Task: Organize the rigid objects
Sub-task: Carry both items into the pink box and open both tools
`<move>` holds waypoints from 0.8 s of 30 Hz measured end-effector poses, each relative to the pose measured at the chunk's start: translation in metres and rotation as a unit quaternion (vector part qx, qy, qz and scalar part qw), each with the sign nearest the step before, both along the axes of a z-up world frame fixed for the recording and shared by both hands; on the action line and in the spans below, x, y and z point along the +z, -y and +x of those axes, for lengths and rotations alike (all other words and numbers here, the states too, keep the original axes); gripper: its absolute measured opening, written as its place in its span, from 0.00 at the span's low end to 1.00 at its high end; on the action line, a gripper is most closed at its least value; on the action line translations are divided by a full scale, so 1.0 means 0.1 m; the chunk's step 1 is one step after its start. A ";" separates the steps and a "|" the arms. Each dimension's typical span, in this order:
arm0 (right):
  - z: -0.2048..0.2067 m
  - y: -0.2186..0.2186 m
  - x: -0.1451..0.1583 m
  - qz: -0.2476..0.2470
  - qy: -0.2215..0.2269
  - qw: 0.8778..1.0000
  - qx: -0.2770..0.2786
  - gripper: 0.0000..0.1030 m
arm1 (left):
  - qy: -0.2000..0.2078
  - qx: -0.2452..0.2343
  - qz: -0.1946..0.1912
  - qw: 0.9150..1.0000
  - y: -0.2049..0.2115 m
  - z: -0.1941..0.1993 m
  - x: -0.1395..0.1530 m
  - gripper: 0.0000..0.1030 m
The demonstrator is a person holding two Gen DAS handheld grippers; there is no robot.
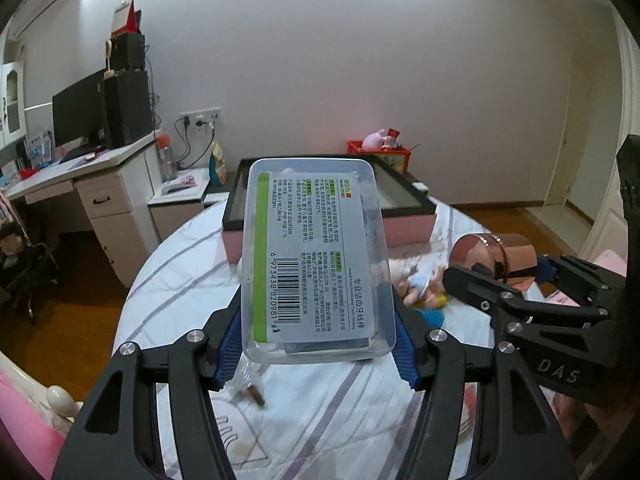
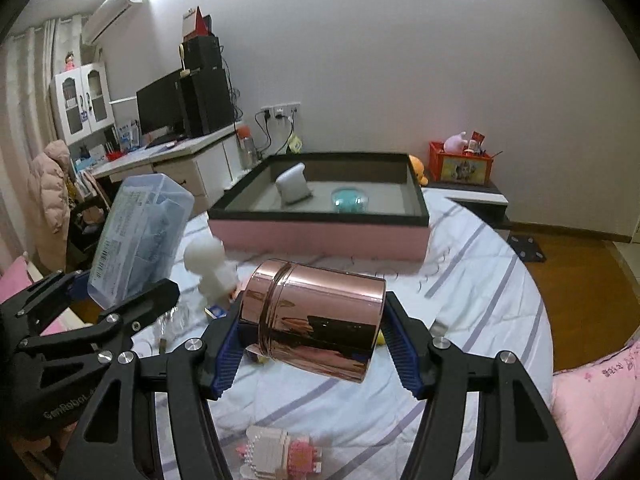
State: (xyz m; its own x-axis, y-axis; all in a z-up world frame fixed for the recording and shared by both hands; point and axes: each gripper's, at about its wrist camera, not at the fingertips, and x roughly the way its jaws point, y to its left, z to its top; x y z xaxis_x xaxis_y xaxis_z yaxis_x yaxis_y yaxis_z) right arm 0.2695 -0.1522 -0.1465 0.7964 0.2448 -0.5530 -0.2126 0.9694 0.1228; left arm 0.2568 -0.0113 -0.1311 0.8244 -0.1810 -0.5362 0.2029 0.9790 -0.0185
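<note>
**Listener:** Start at the left. What did your left claw have?

**Me:** My left gripper [image 1: 316, 344] was clamped on a clear rectangular plastic box with a green-striped barcode label [image 1: 316, 260]. The blue pads pressed its two long sides near the bottom end. The box stood lifted above the bed, its long axis pointing up and away from me, towards the tray.

**Listener:** And to the right?

**Me:** My right gripper [image 2: 312, 340] gripped a shiny rose-gold metal canister with a ridged lid [image 2: 316, 316]. It lay on its side across the jaws, lid end to my left, pads on its two flat ends. It was also clear of the round bed covered in a white sheet with lilac stripes [image 2: 460, 280].

**Listener:** Where was everything meant to go?

**Me:** I judged it was the shallow pink tray with a black rim [image 2: 320, 236], which sat straight ahead of both claws, at the far side of the bed. It already held a white cushion-shaped object [image 2: 292, 184] and a teal dome-shaped item [image 2: 349, 199]. The right claw faced its open middle more squarely; the left pointed at its left end.

**Listener:** Anything left behind?

**Me:** A white figurine [image 2: 214, 276] stood between the two claws, and a pink and white brick model [image 2: 276, 450] lay nearest me.
</note>
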 end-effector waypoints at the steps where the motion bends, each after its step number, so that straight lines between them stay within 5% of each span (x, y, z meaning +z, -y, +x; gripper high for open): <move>1: 0.02 0.01 0.03 0.000 0.003 1.000 -0.001 0.62 | 0.002 0.001 0.001 1.000 0.01 0.01 0.02 0.61; 13: 0.57 0.15 0.44 -0.008 0.047 0.999 -0.003 0.62 | 0.052 0.002 0.016 0.999 0.17 0.65 0.50 0.61; 24: 1.61 0.11 0.58 -0.036 0.046 0.998 0.004 0.63 | 0.019 0.004 0.037 0.999 0.24 1.86 0.54 0.61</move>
